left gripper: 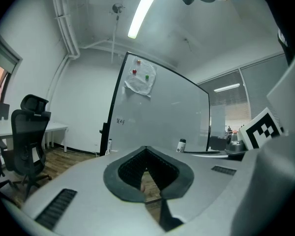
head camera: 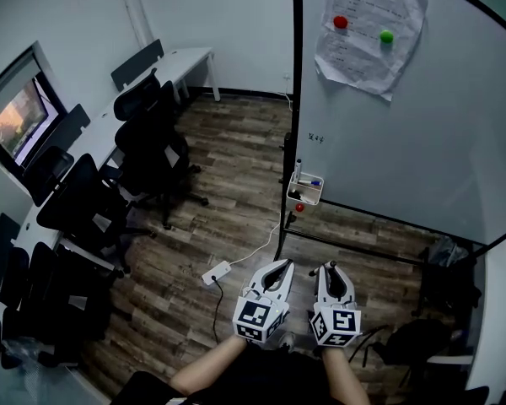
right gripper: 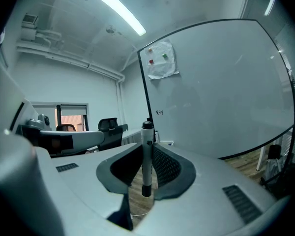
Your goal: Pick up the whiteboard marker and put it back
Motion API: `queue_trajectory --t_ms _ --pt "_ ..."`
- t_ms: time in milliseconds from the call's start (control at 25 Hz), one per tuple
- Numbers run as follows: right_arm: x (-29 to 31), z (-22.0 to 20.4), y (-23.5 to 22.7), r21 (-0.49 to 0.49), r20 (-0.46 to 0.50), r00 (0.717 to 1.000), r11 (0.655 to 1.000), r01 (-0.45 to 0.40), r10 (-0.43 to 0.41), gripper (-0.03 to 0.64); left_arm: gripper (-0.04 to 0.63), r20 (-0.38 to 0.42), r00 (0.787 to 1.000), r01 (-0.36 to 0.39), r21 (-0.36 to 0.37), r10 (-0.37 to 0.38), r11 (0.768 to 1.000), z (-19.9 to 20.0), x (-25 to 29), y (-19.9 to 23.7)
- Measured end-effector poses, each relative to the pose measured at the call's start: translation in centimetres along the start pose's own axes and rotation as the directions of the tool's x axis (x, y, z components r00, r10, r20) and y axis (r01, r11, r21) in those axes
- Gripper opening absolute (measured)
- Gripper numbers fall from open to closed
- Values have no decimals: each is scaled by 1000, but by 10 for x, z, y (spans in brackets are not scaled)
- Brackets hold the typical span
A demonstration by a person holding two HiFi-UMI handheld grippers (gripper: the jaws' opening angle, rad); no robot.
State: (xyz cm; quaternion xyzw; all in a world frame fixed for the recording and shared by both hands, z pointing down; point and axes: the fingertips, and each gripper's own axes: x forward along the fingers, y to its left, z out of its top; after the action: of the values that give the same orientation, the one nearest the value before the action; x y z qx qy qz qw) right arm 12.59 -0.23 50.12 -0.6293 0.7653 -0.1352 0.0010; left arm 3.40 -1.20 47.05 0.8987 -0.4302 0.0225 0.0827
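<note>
A whiteboard marker (right gripper: 146, 178) with a white barrel and black cap stands upright between the jaws of my right gripper (right gripper: 147, 143), which is shut on it. My left gripper (left gripper: 146, 148) has its tips together with nothing between them. In the head view both grippers, left (head camera: 276, 270) and right (head camera: 330, 272), are held side by side low in the picture, pointing toward the whiteboard (head camera: 405, 142). A small pen tray (head camera: 306, 197) hangs at the board's lower left corner, ahead of the grippers, with a couple of markers in it.
A sheet of paper (head camera: 367, 28) is pinned to the board by coloured magnets. Black office chairs (head camera: 148, 146) and a white desk (head camera: 181, 60) line the left side. A power strip (head camera: 217, 272) with its cable lies on the wood floor. Dark bags (head camera: 447, 289) sit at the right.
</note>
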Motion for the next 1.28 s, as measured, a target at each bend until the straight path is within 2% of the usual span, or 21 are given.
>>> queue_trajectory --t_ms 160,720,1280 --pt "-5 0 15 1 5 1000 1000 5 -5 74 8 -6 1000 13 7 -13 1000 0 -12 5" --pt "-23 -9 43 -17 -10 1000 1000 0 -1 75 8 -6 1000 3 -38 -4 999 -8 -40 15" --pt "-35 -18 55 -15 -15 1000 1000 9 -9 75 8 -21 1000 0 -21 -1 1000 -15 -57 15"
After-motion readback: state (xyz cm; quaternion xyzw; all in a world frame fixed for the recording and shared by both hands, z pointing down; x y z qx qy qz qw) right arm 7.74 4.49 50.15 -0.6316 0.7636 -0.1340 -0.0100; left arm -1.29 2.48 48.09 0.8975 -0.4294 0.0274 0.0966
